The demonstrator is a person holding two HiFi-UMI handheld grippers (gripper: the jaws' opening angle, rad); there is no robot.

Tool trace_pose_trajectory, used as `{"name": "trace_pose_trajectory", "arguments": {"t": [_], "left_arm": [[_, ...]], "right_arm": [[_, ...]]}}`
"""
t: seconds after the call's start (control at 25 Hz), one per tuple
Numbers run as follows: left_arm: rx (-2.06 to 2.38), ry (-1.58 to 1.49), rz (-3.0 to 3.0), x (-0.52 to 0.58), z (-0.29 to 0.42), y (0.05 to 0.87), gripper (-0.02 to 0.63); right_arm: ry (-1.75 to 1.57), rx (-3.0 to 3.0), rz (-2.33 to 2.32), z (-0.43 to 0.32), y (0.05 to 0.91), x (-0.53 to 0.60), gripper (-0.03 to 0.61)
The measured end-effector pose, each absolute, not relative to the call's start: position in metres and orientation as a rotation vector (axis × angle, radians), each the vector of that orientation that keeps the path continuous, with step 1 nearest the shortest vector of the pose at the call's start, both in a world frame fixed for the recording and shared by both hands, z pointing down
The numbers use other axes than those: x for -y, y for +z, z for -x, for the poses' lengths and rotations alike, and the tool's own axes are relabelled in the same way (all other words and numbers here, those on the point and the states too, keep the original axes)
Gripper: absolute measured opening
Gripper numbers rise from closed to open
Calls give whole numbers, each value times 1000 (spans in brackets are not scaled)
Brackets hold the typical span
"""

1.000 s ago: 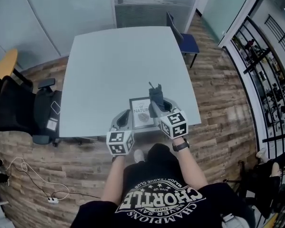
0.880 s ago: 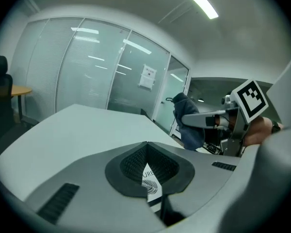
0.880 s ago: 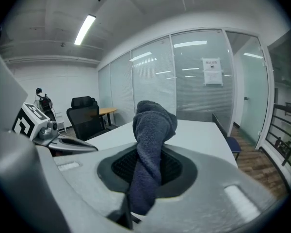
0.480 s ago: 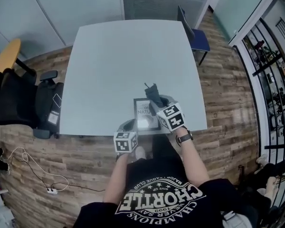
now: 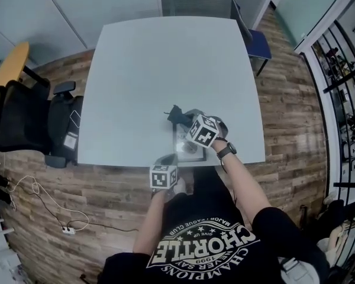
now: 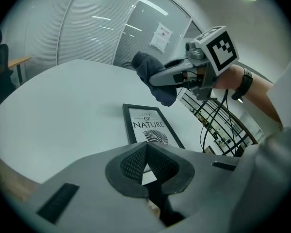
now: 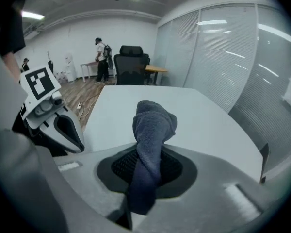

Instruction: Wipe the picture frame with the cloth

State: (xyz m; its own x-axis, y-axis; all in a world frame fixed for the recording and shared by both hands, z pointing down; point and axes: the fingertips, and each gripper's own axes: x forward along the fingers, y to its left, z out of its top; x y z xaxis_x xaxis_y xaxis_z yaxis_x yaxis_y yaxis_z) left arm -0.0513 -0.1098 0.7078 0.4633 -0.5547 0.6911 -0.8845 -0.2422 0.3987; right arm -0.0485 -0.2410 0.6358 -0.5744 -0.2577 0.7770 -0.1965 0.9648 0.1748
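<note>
- Head view, against a second ago: right gripper (image 5: 188, 122) swung from pointing up the table (image 5: 136, 70) to pointing left over the picture frame (image 5: 189, 149); left gripper (image 5: 167, 160) drawn back to the near edge
- Dark, nubbly cloth (image 7: 153, 130), bunched into a roll, pinched between the closed right jaws, raised above the frame's far end
- Flat rectangle, thin black rim, white print, lying on the smooth pale top
- Left jaws pressed together, empty, aimed along the frame

picture frame (image 6: 150, 124) near end hidden, behind left gripper (image 6: 147, 147)
</note>
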Motion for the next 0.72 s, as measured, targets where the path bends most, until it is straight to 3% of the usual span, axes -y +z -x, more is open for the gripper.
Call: {"name": "trace_pose_trajectory", "arguments": {"t": [0.2, 0.72], "left_arm": [[1183, 558, -1903, 106, 42, 725, 5], [1272, 695, -1820, 101, 41, 749, 5]], "right_arm": [[-238, 2030, -116, 60, 678, 239, 74], [-238, 1885, 7, 64, 745, 228, 75]]}}
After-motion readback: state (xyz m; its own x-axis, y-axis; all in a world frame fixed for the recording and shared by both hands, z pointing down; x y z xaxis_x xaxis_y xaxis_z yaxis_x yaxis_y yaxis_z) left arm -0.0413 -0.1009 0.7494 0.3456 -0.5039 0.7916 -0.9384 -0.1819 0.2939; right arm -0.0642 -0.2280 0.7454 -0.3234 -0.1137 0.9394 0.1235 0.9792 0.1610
